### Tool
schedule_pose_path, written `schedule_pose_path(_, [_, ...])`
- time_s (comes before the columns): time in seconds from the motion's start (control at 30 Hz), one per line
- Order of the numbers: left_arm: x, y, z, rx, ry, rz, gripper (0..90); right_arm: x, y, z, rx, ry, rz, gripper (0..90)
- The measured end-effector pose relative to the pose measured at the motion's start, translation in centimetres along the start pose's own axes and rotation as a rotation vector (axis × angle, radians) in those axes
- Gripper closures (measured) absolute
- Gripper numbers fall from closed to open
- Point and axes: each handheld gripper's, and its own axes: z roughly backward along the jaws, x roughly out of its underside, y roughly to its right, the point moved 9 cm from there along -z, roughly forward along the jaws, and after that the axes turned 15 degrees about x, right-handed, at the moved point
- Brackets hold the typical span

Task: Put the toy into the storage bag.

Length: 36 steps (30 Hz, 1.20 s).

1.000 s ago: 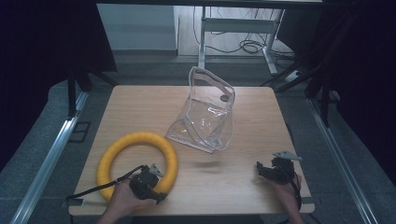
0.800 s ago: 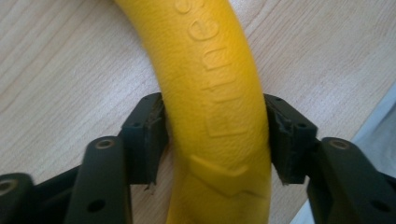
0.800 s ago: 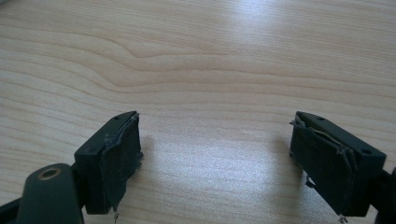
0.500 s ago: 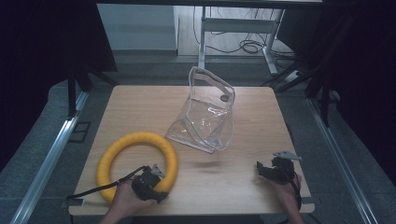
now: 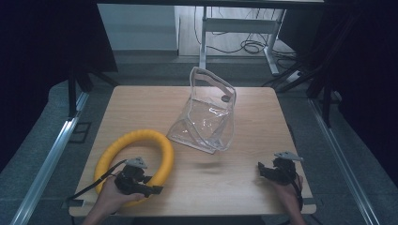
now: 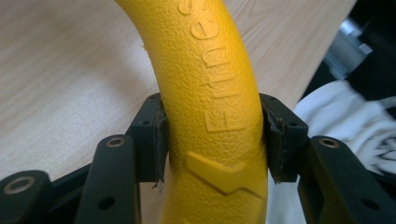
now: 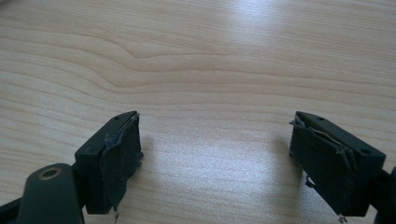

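**Yellow ring clamped by left gripper, right gripper idle**

Yellow textured ring (image 5: 135,159) is lying flat on the wooden table (image 5: 141,108), toward the near left corner. The left gripper (image 5: 149,189) is reaching in from the near edge and its jaws are closing on the near arc of the ring. In the left gripper view the pads (image 6: 159,140) are pressing against both sides of the yellow tube (image 6: 215,107), beside raised lettering and a moulded chevron. The left hand (image 5: 112,197) is wrapping the gripper body; a cable is trailing off to the left.

The right gripper (image 5: 263,170) is sitting low over the table near the near right corner, held by the right hand (image 5: 286,192). Its jaws are standing wide apart with nothing between them; the right gripper view is showing bare wood grain (image 7: 210,70) between the two pads (image 7: 121,158).

A clear plastic bag (image 5: 209,115) is standing mid-table, far side, well apart from both grippers, close to the ring's far right edge without touching it.
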Motion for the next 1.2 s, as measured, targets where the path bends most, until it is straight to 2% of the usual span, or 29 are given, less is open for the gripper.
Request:
schedule_pose_path(0.1, [-0.7,0.2,1.4,0.037,0.045,0.003,48.5,0.0,0.0,0.0,0.000,0.000,-0.001,16.4])
schedule_pose_path(0.13, [-1.1,0.2,2.0,0.052,0.073,0.007,48.4,0.0,0.0,0.0,-0.001,0.001,-0.005,16.5])
schedule_pose_path(0.17, [-1.1,0.2,2.0,0.052,0.073,0.007,48.4,0.0,0.0,0.0,-0.001,0.001,-0.005,16.5])
schedule_pose_path(0.3, [-1.7,0.2,3.2,0.079,0.125,0.010,48.4,0.0,0.0,0.0,0.001,0.001,-0.006,16.4])
schedule_pose_path(0.5, [-2.4,0.2,4.8,0.095,0.190,0.004,48.4,-0.1,0.0,-0.1,0.003,0.002,-0.007,16.5])
schedule_pose_path(0.57, [-2.6,0.1,5.5,0.095,0.219,0.000,48.4,-0.1,0.0,-0.1,0.004,0.002,-0.006,16.6])
schedule_pose_path(0.6, [-3.0,0.0,6.1,0.091,0.251,0.000,48.4,-0.1,0.1,-0.1,0.005,0.002,-0.007,16.6])
schedule_pose_path(0.63, [-3.0,0.0,6.1,0.091,0.251,0.000,48.4,-0.1,0.1,-0.1,0.005,0.002,-0.007,16.6])
schedule_pose_path(0.77, [-3.7,-0.1,7.6,0.064,0.304,-0.014,48.5,-0.1,0.1,-0.1,0.005,0.001,-0.008,16.6])
schedule_pose_path(0.9, [-4.6,-0.2,9.2,0.056,0.375,-0.032,48.7,-0.1,0.1,-0.1,0.006,0.001,-0.010,16.6])
schedule_pose_path(1.03, [-5.0,-0.3,9.7,0.058,0.407,-0.044,48.8,-0.1,0.1,-0.1,0.006,0.001,-0.011,16.6])
schedule_pose_path(1.2, [-5.8,-0.5,10.8,0.024,0.450,-0.068,48.8,-0.1,0.1,-0.1,0.009,-0.002,-0.012,16.6])
